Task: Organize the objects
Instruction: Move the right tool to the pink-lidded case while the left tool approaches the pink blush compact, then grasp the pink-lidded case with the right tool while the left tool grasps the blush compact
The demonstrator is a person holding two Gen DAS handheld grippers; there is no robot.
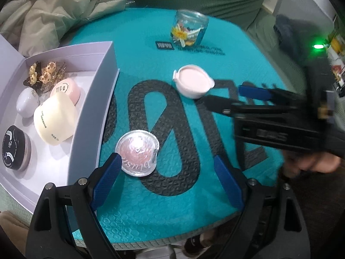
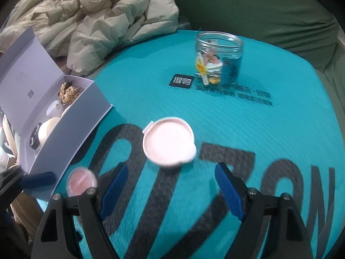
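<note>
While most of the little makeup pots are already tucked in the white box (image 1: 92, 112) on the far left, two are still out on the teal mat (image 1: 151, 211), so I'd guess those go in next. Box lid's flipped back and its near wall stands tall right beside the clear blush compact (image 1: 138, 153), meaning anything going in has to lift over that edge. Left claw (image 1: 167, 183) is spread wide, holding nothing, with one blue finger just beside the compact. Further right, the pink compact (image 2: 169, 141) sits alone mid-mat, and the right claw (image 2: 170, 192) is also wide and empty, lined up just short of it. Plenty of open mat around both. The clear jar (image 2: 218, 61) of clips stands well apart at the back.
</note>
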